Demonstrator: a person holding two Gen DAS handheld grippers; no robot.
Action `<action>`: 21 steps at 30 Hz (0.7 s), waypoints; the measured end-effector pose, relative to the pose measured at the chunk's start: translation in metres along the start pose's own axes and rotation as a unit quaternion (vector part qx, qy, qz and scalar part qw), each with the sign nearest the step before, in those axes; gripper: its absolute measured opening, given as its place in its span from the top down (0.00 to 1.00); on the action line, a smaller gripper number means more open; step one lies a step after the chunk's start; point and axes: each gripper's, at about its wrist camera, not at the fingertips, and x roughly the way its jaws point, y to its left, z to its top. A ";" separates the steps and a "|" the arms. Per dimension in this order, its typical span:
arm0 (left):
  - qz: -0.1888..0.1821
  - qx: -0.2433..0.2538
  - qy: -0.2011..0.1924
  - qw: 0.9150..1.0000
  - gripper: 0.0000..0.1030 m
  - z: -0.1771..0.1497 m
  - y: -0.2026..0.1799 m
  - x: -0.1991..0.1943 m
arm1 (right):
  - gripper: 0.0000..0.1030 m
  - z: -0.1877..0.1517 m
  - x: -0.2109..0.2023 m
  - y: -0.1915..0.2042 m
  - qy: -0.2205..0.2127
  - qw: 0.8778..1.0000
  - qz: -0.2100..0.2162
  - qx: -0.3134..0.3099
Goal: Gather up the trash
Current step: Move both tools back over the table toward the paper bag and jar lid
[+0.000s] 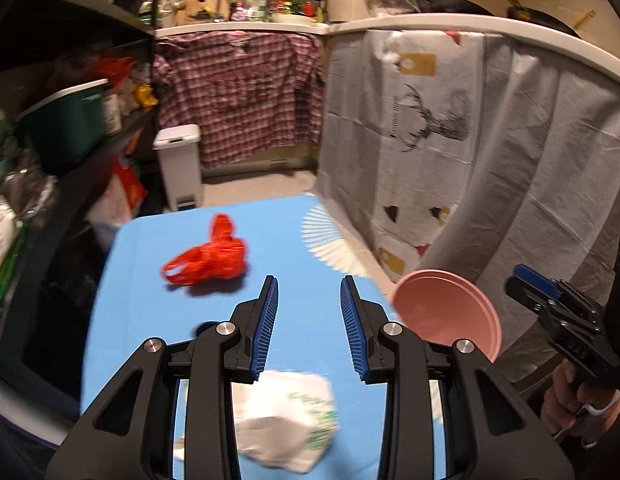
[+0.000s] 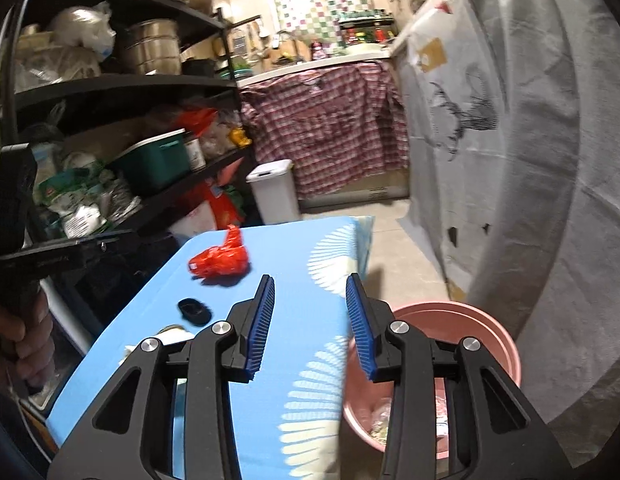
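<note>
A: Which piece of trash sits closest to a gripper right now?

B: The crumpled white bag [image 1: 285, 420]. It lies on the blue desk [image 1: 157, 320] just below and between the fingers of the left gripper [image 1: 309, 320], slightly toward its near end. The jaws stand apart with nothing between them.

A: And the red one?

B: The red plastic bag [image 1: 209, 260] lies farther up the desk, ahead and to the left of the left gripper. In the right wrist view it [image 2: 221, 262] also sits ahead and left of the right gripper [image 2: 310, 320], well apart from it. Its long axis runs roughly across the desk, with a tail poking up toward the far edge.

A: Where does the trash go?

B: Judging by the scraps inside, into the pink basin [image 2: 498, 340] standing on the floor beside the desk's right edge. The right gripper hangs partly over it, jaws apart and empty.

A: So which hand takes what?

B: I judge the left is better placed for both bags; the white bag needs only a short drop. There is also 1 small black object [image 2: 194, 309] on the desk, left of the right gripper; I cannot tell what it is.
</note>
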 end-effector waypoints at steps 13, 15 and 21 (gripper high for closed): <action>0.064 -0.044 0.013 0.997 0.77 -0.032 0.101 -0.006 | 0.64 -0.032 0.031 0.067 0.078 0.991 0.105 -0.030; 0.064 -0.045 0.018 0.997 0.78 -0.039 0.107 -0.004 | 0.64 -0.041 0.038 0.077 0.096 0.988 0.119 -0.033; 0.060 -0.041 0.020 0.997 0.78 -0.048 0.113 -0.002 | 0.64 -0.067 0.055 0.092 0.145 0.978 0.143 -0.041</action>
